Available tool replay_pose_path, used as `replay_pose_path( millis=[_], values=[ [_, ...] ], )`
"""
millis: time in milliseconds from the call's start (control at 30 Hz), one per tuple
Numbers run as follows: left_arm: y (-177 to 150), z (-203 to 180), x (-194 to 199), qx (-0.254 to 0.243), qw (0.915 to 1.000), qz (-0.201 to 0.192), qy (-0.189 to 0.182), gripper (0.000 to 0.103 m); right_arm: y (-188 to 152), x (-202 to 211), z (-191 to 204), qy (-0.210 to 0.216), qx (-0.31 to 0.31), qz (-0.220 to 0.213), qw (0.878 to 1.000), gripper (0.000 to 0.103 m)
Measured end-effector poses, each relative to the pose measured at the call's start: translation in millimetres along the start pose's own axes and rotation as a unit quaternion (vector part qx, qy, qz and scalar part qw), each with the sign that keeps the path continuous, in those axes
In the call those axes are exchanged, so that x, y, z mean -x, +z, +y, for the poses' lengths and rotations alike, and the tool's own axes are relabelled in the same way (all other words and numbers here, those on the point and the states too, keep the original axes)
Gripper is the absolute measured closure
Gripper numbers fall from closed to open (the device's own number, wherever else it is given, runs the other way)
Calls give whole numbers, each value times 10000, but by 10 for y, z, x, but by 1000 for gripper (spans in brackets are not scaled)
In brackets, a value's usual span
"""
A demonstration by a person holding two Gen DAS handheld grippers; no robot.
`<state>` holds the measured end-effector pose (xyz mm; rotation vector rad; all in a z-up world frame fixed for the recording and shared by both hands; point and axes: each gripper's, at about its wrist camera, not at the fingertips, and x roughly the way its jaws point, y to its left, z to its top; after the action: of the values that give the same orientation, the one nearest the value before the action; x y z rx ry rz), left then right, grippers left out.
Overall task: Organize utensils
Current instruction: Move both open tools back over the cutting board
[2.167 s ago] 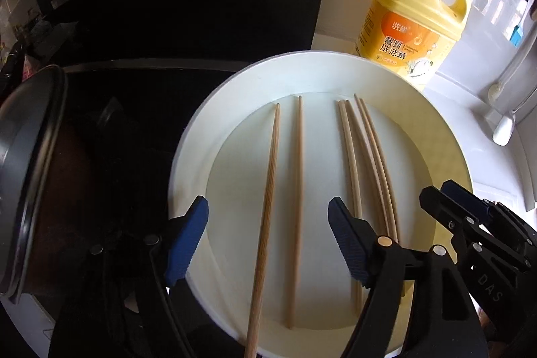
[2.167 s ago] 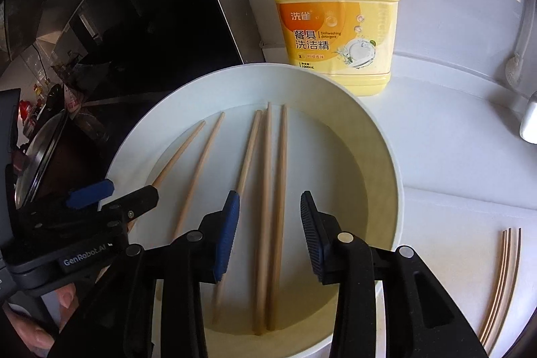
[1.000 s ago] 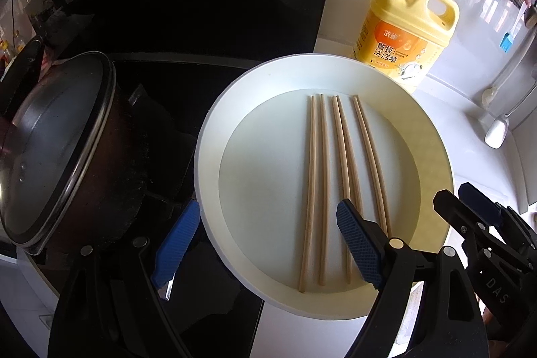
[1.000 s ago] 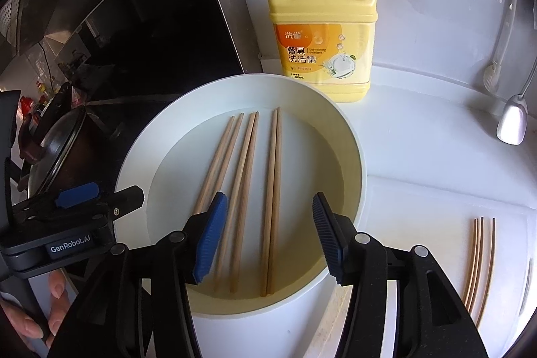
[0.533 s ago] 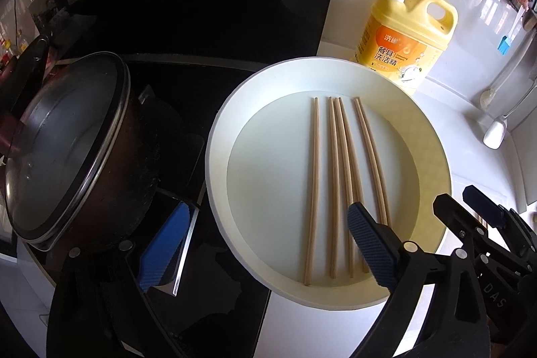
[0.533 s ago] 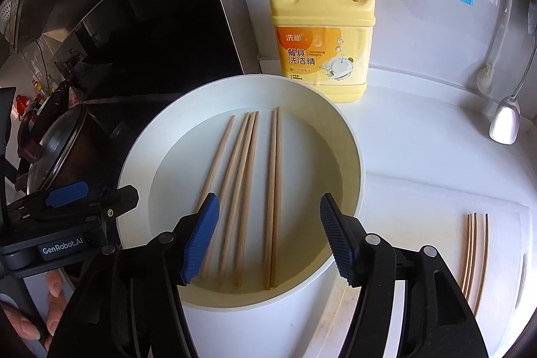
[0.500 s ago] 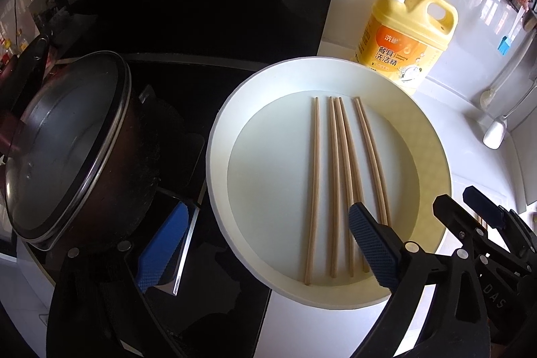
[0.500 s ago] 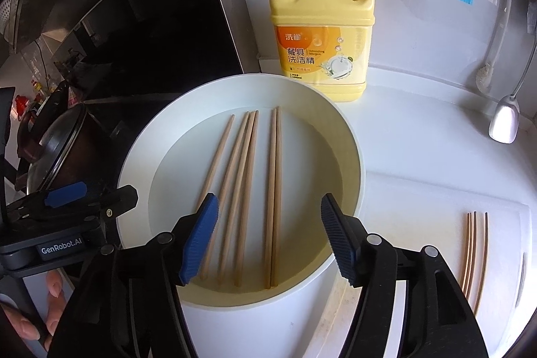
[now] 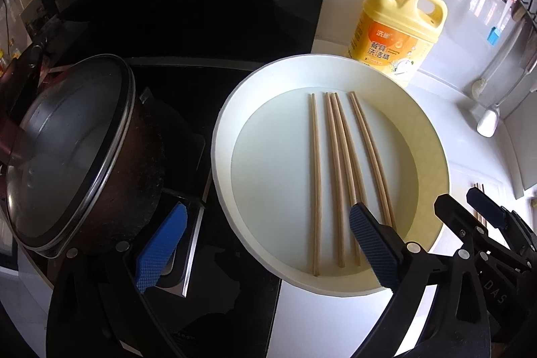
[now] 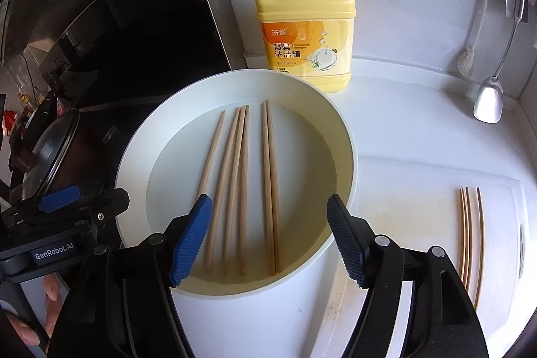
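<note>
Both grippers (image 10: 268,237) have black frames, silver screws and blue ribbed jaws.

Five wooden chopsticks (image 10: 242,187) lying roughly parallel inside white round basin (image 10: 349,163), three thinner chopsticks (image 10: 470,240) on counter beside it

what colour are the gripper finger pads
Blue, with a fine ribbed texture, on both the right gripper and left gripper; clearest in the right wrist view.

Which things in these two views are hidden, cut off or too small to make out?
- Near ends of the wooden chopsticks in the white basin: left view, behind the blue finger pad.
- Dark lidded pot: cut by the left edge.
- Small print on the yellow detergent bottle: too small.
</note>
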<state>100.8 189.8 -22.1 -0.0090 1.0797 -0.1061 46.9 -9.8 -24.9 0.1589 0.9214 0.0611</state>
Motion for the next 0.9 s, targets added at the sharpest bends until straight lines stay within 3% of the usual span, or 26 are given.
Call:
replay_pose_path(
  millis=[200,433,733,900],
  values=[
    [-30,-154,20,-328,9993,5,-155,7,-128,149,-137,-203,-294,-97,9993,34],
    [-105,-623,64,-882,9955,-93,-347,7,-283,362,-504,-483,-664,-128,9965,34],
    [-358,-1452,175,-1210,9905,-169,-630,7,-638,726,-1296,-781,-1019,-268,9914,34],
    [-557,-1918,250,-1067,9924,-113,-611,7,-821,922,-1834,-730,-1047,-262,9915,34]
  ],
)
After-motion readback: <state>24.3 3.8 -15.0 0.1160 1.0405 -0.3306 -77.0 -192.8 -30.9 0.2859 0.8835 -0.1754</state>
